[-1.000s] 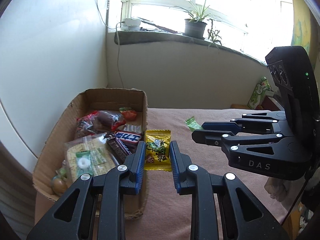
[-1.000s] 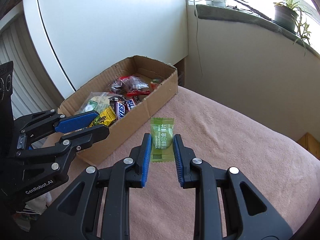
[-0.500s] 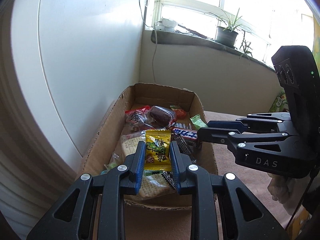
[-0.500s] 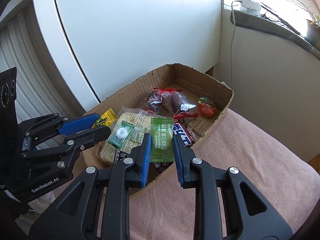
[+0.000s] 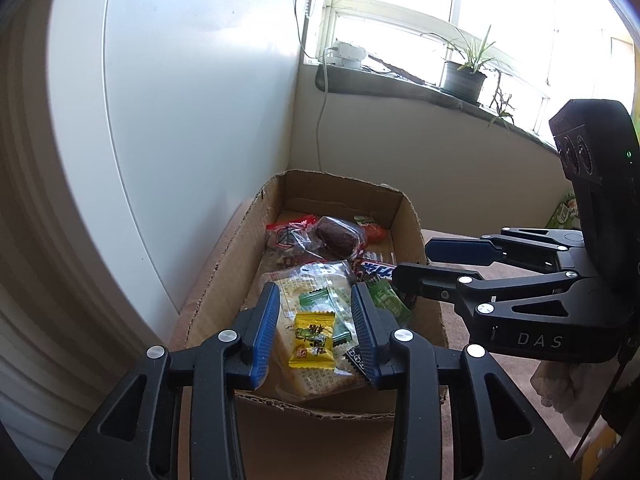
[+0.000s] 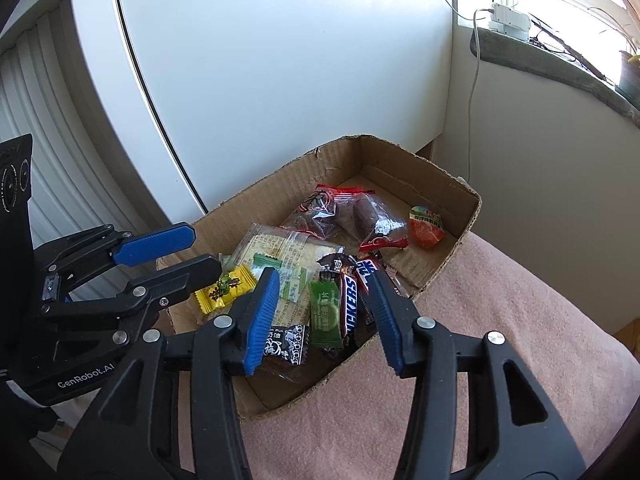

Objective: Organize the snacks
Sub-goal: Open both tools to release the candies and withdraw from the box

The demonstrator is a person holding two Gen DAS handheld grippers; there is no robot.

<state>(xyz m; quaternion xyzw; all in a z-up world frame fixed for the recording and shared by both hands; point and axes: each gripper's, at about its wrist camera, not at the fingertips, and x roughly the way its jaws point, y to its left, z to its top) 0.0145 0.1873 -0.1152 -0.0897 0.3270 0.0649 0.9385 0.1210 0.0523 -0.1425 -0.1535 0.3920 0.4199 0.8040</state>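
Observation:
A cardboard box (image 5: 412,216) (image 6: 468,208) holds several wrapped snacks. Over its near end my left gripper (image 5: 315,290) (image 6: 200,248) hangs with its jaws opening. A yellow candy (image 5: 314,340) (image 6: 224,288) lies loose below and between them on a cracker pack (image 5: 320,284), untouched by the pads. Beside it, my right gripper (image 6: 324,274) (image 5: 414,260) is over the box with its jaws opening too. A green candy (image 6: 326,314) (image 5: 386,300) rests among the snacks under that gap, free of the pads.
In the box are a Snickers bar (image 6: 348,304), a red jelly cup (image 6: 426,226) and a clear bag of dark fruit (image 6: 360,216). The box sits on a pink blanket (image 6: 520,340) against a white panel (image 6: 280,80). A potted plant (image 5: 462,80) stands on the windowsill.
Both grippers swung left from above the blanket to above the box. Each let go of its candy: the yellow and the green one now lie in the box.

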